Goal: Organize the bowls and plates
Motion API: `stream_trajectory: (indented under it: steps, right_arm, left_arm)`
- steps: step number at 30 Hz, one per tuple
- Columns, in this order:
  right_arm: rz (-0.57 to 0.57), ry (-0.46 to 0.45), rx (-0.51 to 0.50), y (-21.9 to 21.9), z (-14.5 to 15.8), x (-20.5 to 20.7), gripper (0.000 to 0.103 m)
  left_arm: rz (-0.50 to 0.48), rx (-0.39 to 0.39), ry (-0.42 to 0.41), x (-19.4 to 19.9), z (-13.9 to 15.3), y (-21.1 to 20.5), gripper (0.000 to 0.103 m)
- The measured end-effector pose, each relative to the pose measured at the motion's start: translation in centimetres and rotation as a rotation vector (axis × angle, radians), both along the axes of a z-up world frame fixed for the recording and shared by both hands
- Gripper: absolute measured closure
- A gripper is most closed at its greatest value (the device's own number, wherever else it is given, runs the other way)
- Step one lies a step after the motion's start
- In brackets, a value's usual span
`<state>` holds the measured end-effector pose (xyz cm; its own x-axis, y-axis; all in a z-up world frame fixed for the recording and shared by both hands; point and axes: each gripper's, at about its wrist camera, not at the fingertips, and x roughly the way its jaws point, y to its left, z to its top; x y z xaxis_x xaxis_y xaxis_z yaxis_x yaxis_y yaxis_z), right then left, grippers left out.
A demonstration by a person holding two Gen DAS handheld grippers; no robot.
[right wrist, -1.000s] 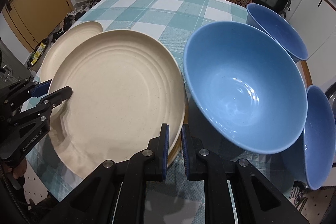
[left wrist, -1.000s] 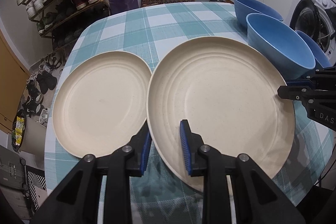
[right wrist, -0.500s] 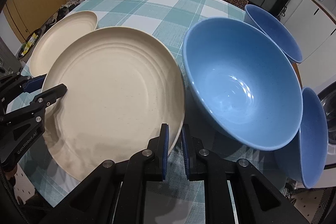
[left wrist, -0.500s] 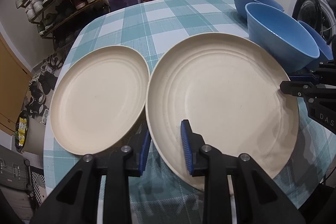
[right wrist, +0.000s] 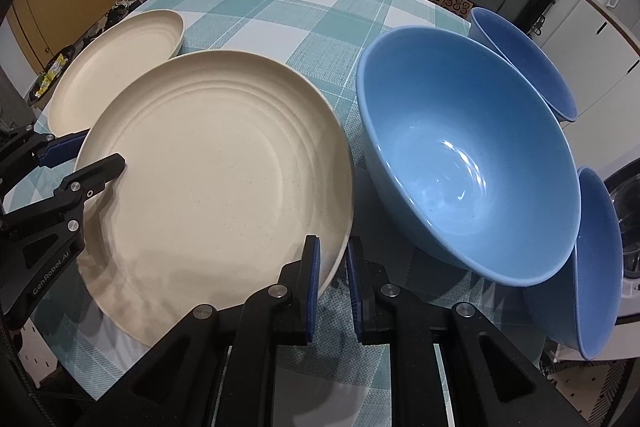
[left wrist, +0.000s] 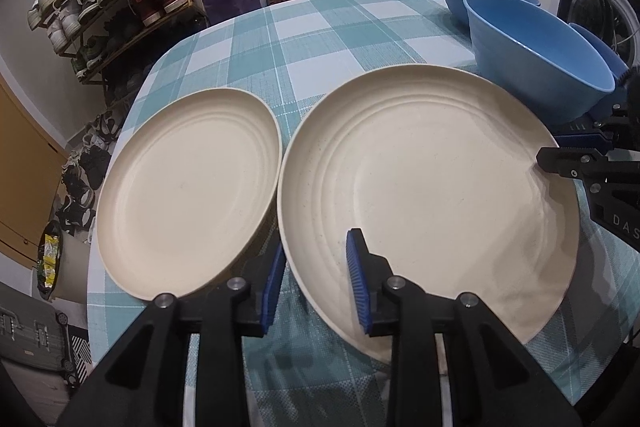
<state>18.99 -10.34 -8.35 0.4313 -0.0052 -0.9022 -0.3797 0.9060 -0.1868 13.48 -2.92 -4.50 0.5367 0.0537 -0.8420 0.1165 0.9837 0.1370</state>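
I have both claws on the big cream plate [left wrist: 424, 187], which is raised off the tabletop [left wrist: 320, 39]. My left claw [left wrist: 316, 279] is spread astride its near-left rim; my right claw [right wrist: 332, 283] is nearly pressed together on the opposite rim. The second plate [left wrist: 188, 183] lies just left, so I judge a leftward carry comes next.

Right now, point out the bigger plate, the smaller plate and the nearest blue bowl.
bigger plate [left wrist: 432, 187], left wrist view, flat centre.
smaller plate [left wrist: 188, 187], left wrist view, flat centre.
nearest blue bowl [right wrist: 460, 163], right wrist view, inside bottom.
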Motion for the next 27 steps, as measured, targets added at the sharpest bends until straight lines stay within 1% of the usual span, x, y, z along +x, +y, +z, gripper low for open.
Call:
stream_trajectory:
  steps: [7,11,12,17,18,19,21,24,27]
  right_arm:
    - [0.006,-0.019,-0.008,0.0,-0.2,-0.1,0.09]
    - [0.005,-0.02,-0.001,-0.1,-0.1,-0.3,0.089]
    - [0.006,-0.022,-0.001,-0.1,-0.1,-0.3,0.089]
    - [0.008,-0.02,0.006,-0.2,0.1,-0.4,0.088]
    - [0.009,-0.019,0.008,-0.2,0.1,-0.4,0.088]
    - [0.01,-0.019,0.011,-0.2,0.2,-0.4,0.087]
    - [0.011,-0.019,0.02,-0.2,0.3,-0.5,0.085]
    - [0.02,-0.018,0.038,-0.2,0.6,-0.6,0.079]
    - [0.035,-0.013,0.063,-0.1,1.0,-0.9,0.074]
  left_arm:
    - [-0.012,0.021,-0.005,-0.2,-0.3,-0.1,0.073]
    - [-0.01,0.01,-0.004,-0.2,-0.3,-0.1,0.072]
    - [-0.011,0.01,-0.004,-0.2,-0.3,-0.1,0.07]
    - [-0.013,0.009,-0.003,-0.2,-0.3,-0.2,0.067]
    - [-0.015,-0.001,0.0,-0.2,-0.3,-0.2,0.065]
    - [-0.016,-0.01,0.003,-0.2,-0.3,-0.1,0.062]
    - [-0.014,-0.024,0.007,-0.3,-0.3,0.0,0.06]
    - [-0.007,-0.044,0.011,-0.4,-0.3,0.4,0.052]
    - [-0.001,-0.079,0.016,-0.5,-0.2,1.0,0.051]
